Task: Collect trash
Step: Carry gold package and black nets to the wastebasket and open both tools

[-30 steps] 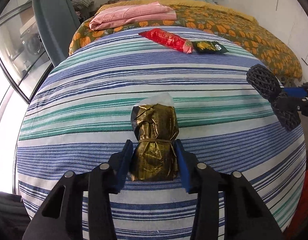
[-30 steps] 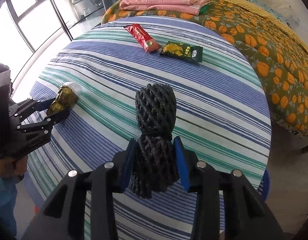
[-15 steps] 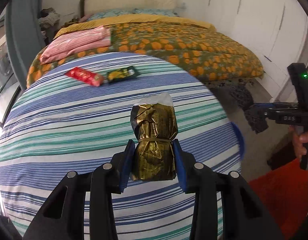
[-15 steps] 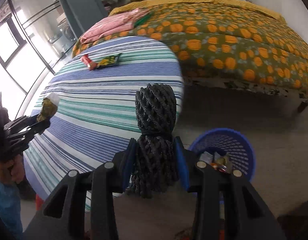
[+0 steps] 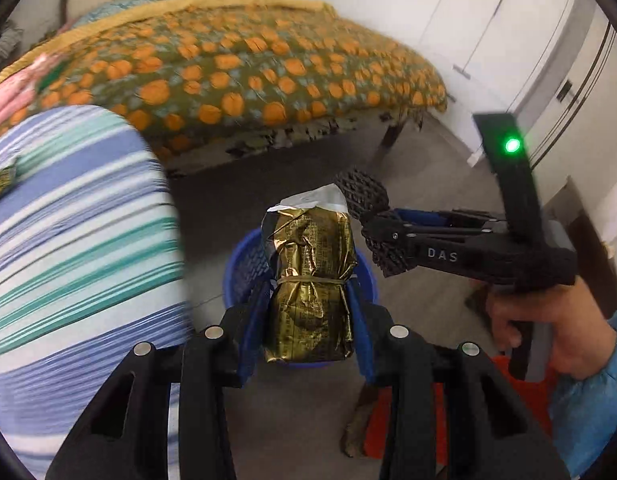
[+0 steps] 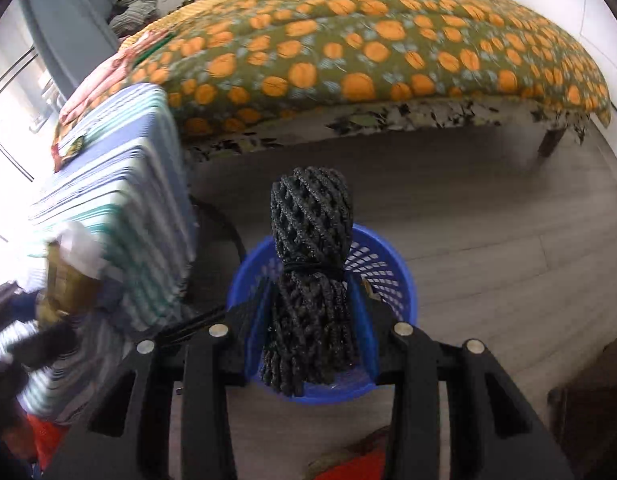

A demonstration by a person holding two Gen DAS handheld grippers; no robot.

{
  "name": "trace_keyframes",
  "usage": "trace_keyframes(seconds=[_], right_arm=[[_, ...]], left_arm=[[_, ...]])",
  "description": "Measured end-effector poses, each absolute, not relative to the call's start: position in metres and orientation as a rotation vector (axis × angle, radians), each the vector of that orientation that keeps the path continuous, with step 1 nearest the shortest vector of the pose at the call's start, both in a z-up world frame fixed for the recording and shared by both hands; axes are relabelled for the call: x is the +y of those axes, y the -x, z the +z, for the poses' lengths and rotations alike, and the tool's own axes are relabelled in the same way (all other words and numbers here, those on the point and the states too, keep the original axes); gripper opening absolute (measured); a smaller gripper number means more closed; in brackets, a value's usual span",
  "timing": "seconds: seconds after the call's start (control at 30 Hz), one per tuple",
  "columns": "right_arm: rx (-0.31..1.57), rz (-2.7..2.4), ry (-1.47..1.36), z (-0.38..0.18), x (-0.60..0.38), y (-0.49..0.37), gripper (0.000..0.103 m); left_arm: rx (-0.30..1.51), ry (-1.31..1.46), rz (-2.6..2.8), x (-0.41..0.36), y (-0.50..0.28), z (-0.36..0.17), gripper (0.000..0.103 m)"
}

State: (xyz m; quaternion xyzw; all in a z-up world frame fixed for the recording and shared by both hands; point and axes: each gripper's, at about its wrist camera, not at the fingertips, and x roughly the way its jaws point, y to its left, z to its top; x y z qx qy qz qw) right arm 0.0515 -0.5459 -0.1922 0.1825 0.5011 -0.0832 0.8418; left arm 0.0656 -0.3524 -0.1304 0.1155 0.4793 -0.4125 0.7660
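Step in hand, by judgement: drop both trash bundles into blue basket (image 6: 388, 264) on floor. Do well: centre each bundle over basket mouth, lower inside rim, keep two tools from colliding, only then release.

Striped bench (image 5: 68, 240) at left, bed (image 6: 368, 40) behind.

Left hand-held gripper (image 5: 306, 312) clamps gold foil bundle (image 5: 310, 280), basket directly below.

Right hand-held gripper (image 6: 314, 320) clamps black mesh bundle (image 6: 310, 280), hanging over basket mouth.
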Motion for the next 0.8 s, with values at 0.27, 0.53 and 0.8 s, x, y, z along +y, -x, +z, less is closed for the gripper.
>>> trace_keyframes(seconds=[0.27, 0.53, 0.8], right_arm=[[1.097, -0.146, -0.480, -0.235, -0.581, -0.057, 0.041], [1.079, -0.169, -0.550, -0.240, -0.594, -0.056, 0.069], [0.981, -0.294, -0.475, -0.209, -0.575, -0.051, 0.084]], left_arm=[[1.121, -0.303, -0.859, -0.417, -0.083, -0.202, 0.046], [1.108, -0.300, -0.834, -0.419, -0.088, -0.215, 0.077], [0.976, -0.218, -0.855, -0.345, -0.064, -0.140, 0.091]])
